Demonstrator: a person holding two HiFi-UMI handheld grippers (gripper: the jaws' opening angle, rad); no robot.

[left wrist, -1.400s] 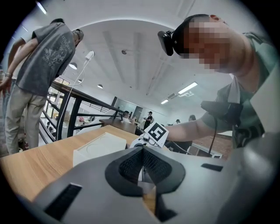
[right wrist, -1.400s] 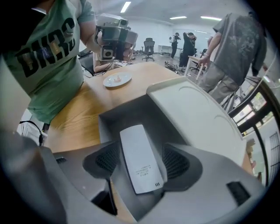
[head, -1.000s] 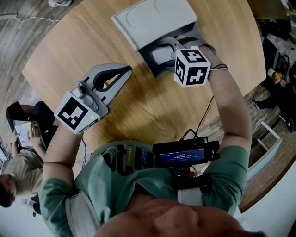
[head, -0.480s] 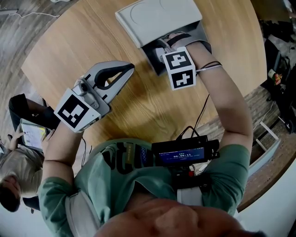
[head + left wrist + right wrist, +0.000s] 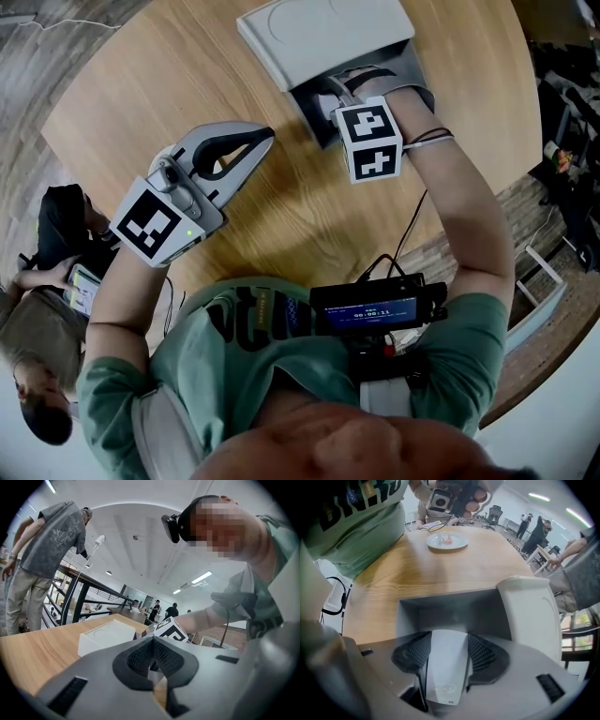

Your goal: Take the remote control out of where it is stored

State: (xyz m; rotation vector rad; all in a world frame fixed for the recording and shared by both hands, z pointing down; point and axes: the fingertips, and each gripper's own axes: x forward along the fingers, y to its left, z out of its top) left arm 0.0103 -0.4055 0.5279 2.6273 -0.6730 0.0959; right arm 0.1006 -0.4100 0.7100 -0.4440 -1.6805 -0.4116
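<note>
Upper centre, inside the grey box [image 5: 309,117], the right hand-held gripper [image 5: 449,641] has just been closing and now pinches the remote control [image 5: 447,667] — its smooth casing could slip on lifting.

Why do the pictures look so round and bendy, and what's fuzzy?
Head view: the wide lens bends the table round. Left gripper view: black corners, bright ceiling light strips. Right gripper view: the remote looks sharp, the box behind it a bit soft.

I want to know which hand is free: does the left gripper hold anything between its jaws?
No, the left gripper has its jaws together with nothing between them.
</note>
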